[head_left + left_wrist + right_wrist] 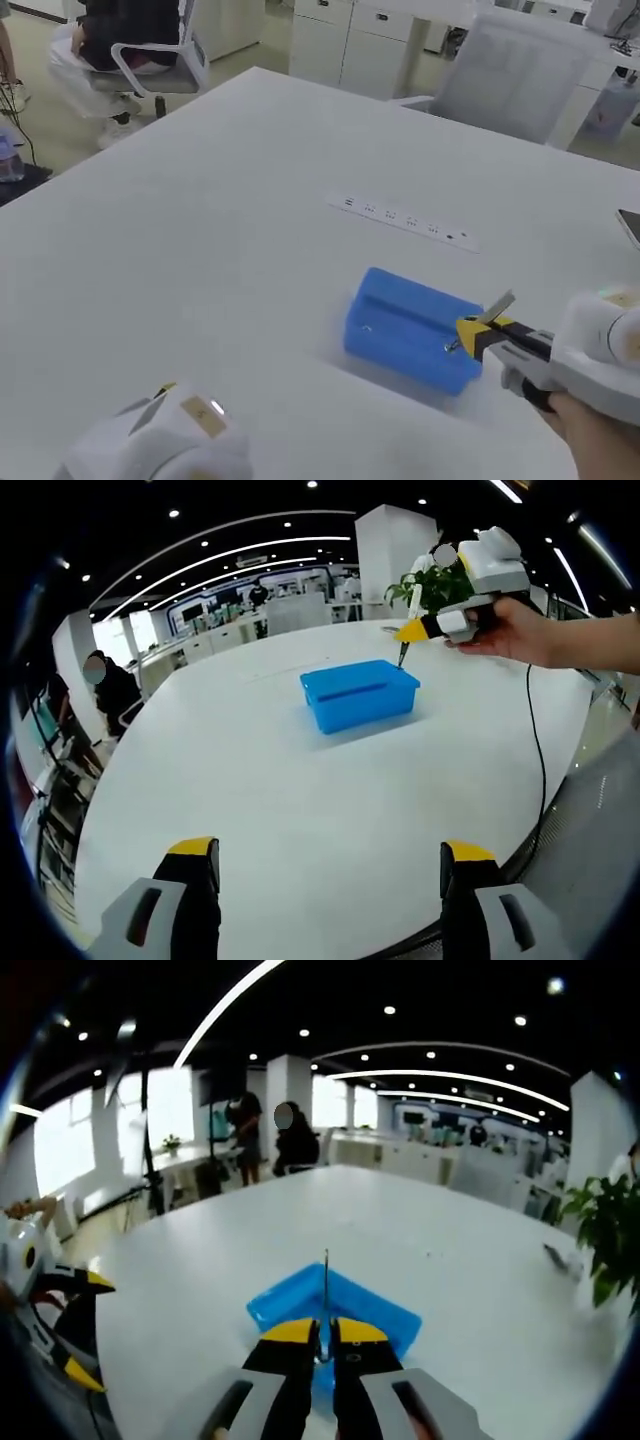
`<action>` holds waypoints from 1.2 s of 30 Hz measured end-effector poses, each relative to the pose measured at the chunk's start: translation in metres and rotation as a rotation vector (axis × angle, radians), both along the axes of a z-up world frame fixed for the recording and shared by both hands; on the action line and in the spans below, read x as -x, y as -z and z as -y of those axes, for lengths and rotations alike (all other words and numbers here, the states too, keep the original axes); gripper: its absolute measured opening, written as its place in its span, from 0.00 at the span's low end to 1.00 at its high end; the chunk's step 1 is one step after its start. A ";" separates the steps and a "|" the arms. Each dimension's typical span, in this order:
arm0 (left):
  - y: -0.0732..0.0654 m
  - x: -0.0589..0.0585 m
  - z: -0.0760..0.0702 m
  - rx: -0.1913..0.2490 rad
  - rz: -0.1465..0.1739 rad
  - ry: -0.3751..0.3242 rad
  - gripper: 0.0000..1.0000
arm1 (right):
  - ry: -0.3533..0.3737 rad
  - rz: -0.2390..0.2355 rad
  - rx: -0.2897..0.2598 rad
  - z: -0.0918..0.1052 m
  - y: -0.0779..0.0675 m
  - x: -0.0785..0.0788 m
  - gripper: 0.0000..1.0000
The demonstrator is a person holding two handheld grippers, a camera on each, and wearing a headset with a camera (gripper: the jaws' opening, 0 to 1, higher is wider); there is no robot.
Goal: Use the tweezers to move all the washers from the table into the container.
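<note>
- The left gripper (pixel 165 415) is hovering low over the table (pixel 230 220) at the near left corner of the head view. In its own view its jaws (pixel 328 850) are standing wide apart with nothing between them, only bare table (pixel 260 800) ahead. In the right gripper view it (pixel 88 1328) is showing at the left edge.
- A power strip (pixel 400 218) is lying flat farther back on the table, well apart from both grippers.
- The blue container (pixel 400 325) is sitting open on the table right of centre, near the right gripper; it is lying ahead of the left gripper (pixel 360 695) and directly under the right one (pixel 290 1305).
- The tweezers (pixel 325 1280) are pointing down over the container's right end, their tip (pixel 452 346) reaching just inside the rim (pixel 402 655). Whether a washer is sitting in the tip is too small to tell.
- The right gripper (pixel 478 335) is leaning in from the right, its jaws (pixel 325 1332) pinching tight on the tweezers.
- A hand (pixel 510 630) is gripping the right gripper (pixel 418 630) from behind.
</note>
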State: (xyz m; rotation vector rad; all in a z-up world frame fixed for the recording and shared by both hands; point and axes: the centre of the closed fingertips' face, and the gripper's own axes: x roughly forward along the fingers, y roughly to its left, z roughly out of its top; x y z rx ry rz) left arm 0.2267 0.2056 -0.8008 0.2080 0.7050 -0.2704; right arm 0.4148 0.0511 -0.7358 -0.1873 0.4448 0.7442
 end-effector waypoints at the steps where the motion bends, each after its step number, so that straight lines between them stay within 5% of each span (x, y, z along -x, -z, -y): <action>1: 0.000 0.000 0.000 0.000 -0.001 0.000 0.93 | 0.001 -0.002 -0.001 -0.001 0.001 -0.002 0.02; 12: 0.001 0.000 0.000 -0.006 -0.007 0.001 0.93 | 0.001 -0.080 0.072 -0.006 0.047 -0.020 0.02; 25: -0.007 0.001 0.008 0.000 0.017 0.041 0.91 | -0.021 -0.129 0.139 -0.014 0.072 -0.021 0.03; 29: -0.013 0.000 0.008 0.011 0.020 0.040 0.87 | -0.043 -0.168 0.164 -0.015 0.085 -0.018 0.03; 32: -0.021 -0.005 0.007 0.037 0.032 0.026 0.83 | -0.023 -0.155 0.161 -0.015 0.086 -0.026 0.03; 36: -0.042 -0.020 0.008 0.060 0.077 0.024 0.83 | -0.010 -0.181 0.135 -0.014 0.085 -0.024 0.03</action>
